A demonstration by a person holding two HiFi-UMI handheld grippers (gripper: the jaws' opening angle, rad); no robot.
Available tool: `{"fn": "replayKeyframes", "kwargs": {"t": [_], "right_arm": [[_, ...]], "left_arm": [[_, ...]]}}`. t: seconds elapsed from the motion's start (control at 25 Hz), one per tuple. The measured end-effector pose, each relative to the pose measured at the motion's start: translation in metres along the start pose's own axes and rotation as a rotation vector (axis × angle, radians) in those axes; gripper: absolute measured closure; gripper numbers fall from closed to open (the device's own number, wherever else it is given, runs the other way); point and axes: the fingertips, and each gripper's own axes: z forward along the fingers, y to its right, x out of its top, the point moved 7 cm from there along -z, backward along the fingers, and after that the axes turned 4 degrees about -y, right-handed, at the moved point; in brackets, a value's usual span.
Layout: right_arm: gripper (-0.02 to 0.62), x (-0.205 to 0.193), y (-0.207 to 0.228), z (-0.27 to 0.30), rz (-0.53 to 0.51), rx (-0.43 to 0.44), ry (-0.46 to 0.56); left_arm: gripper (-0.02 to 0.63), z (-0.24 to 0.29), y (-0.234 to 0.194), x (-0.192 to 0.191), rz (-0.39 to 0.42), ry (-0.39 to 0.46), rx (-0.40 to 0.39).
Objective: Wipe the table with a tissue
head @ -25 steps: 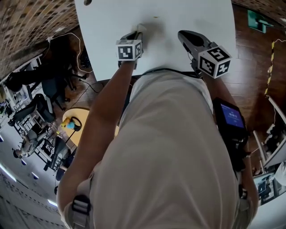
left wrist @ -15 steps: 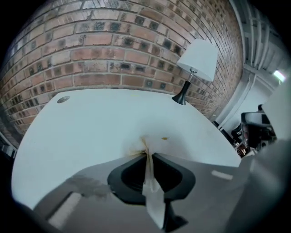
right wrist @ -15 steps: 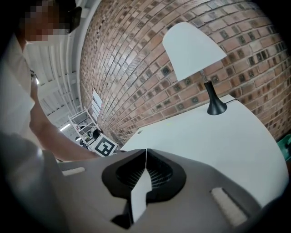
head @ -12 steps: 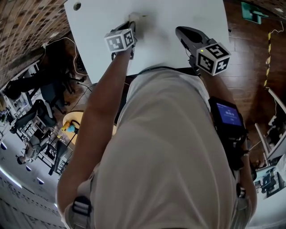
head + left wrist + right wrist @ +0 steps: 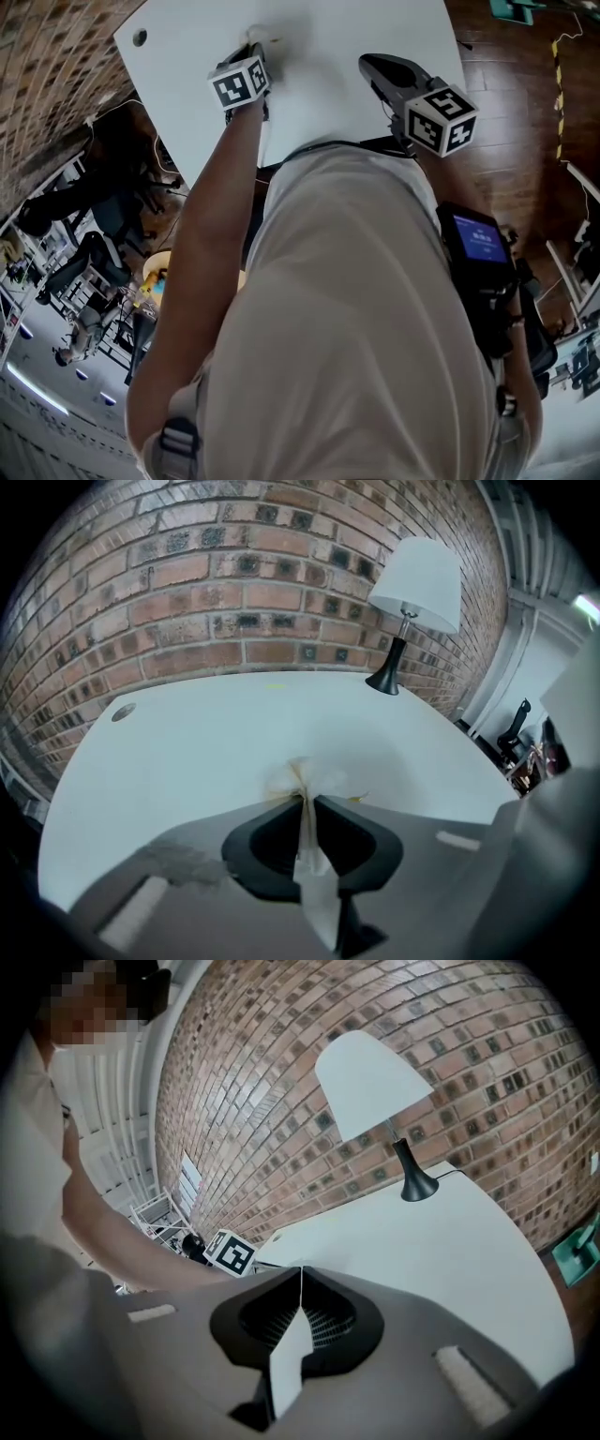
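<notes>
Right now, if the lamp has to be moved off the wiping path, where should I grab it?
I'd take the lamp by its thin stem, between shade and black base, coming level from the side with the free right tool. It stands upright; the shade is too broad and the base flares.

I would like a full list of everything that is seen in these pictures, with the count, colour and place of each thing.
table: one, white, in front of the person.
cable hole: one, grey, far left corner of the table.
tissue: one, white, crumpled on the table.
lamp: one, white shade on a black stand, far right corner of the table.
brick wall: one, red-brown, behind the table.
floor: dark brown wood, right of the table.
screen device: one, black with a blue screen, on the person's right forearm.
left gripper: grey, black jaws, shut on the tissue.
right gripper: same colours, shut, empty, over the table.
</notes>
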Motion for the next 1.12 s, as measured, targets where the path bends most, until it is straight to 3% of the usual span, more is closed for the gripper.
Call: {"fn": "replayKeyframes", "kwargs": {"t": [0.2, 0.44, 0.72, 0.88, 0.96, 1.04, 1.12], "right_arm": [[0.583, -0.005, 0.002, -0.005, 0.007, -0.008, -0.022], [0.583, -0.003, 0.012, -0.011, 0.015, -0.005, -0.014], [0.583, -0.006, 0.014, -0.014, 0.023, -0.005, -0.01], [0.583, -0.003, 0.016, -0.012, 0.019, 0.003, -0.006], [0.584, -0.003, 0.015, -0.012, 0.018, 0.005, -0.008], [0.583, -0.002, 0.014, -0.011, 0.014, 0.007, -0.006], [0.583, 0.002, 0.011, -0.01, 0.006, 0.011, 0.001]], "left_arm": [[0.569, 0.004, 0.008, -0.008, 0.04, -0.029, 0.035], [0.571, 0.009, 0.023, 0.0, 0.161, -0.043, 0.088], [0.572, 0.019, 0.06, -0.011, 0.284, -0.038, 0.041], [0.572, 0.017, 0.072, -0.014, 0.284, -0.054, 0.005], [0.572, 0.016, 0.076, -0.018, 0.286, -0.092, -0.063], [0.572, 0.012, 0.08, -0.017, 0.25, -0.125, -0.166], [0.571, 0.001, 0.07, -0.012, 0.177, -0.113, -0.179]]}}
